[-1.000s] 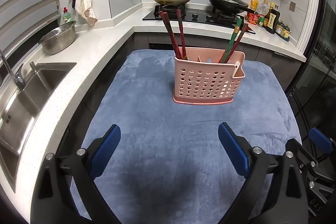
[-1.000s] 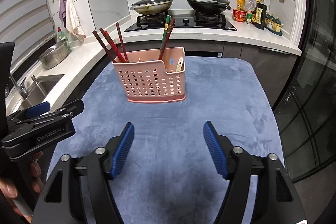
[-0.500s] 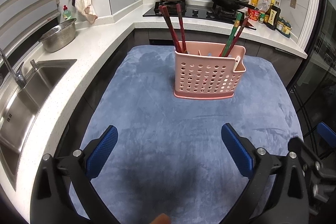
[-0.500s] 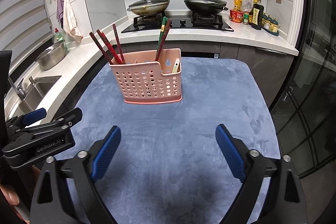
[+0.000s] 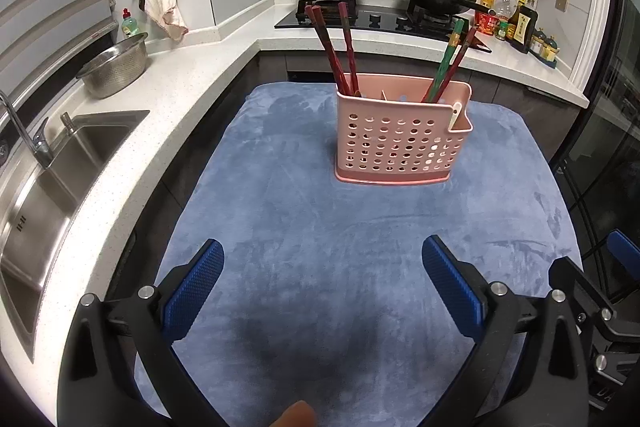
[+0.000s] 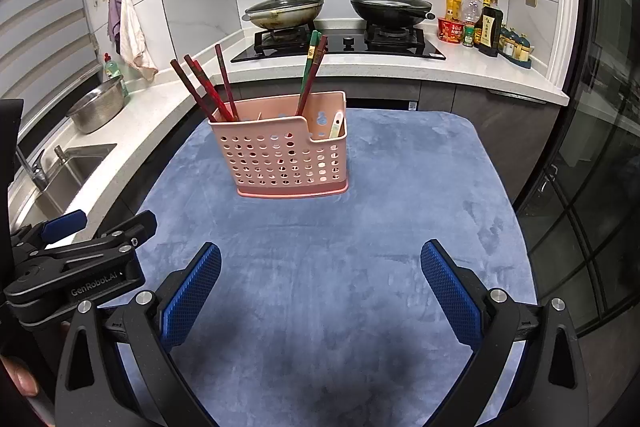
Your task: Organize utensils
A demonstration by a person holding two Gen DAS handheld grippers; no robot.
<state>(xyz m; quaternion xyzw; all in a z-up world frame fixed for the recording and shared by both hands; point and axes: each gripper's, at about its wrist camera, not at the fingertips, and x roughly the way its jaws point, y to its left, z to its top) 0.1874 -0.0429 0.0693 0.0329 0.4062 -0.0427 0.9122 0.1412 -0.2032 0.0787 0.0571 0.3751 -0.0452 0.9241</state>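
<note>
— Where are the utensils now?

— All in the pink holder, standing upright in the middle of the blue mat. Three dark red chopsticks lean out of its left compartment, and a green chopstick with a reddish one beside it leans out further right. A pale spoon sits in the low notched pocket at the right end.

— And the two claws?

— Both hang back over the near edge of the mat, well apart from the holder, pointing down at it. The right gripper has just been opening, and its blue pads now stand spread wide with only bare mat between them. The left gripper is spread just as wide and has hold of nothing.

— Why so far back?

— My guess is that the sorting is finished. Nothing loose lies on the mat, so there is nothing left to pick up. Sticks seem grouped by colour, and the short spoon gets the low pocket, where it stays reachable.

— The pans on the stove?

— Not part of it, I'd say.
</note>
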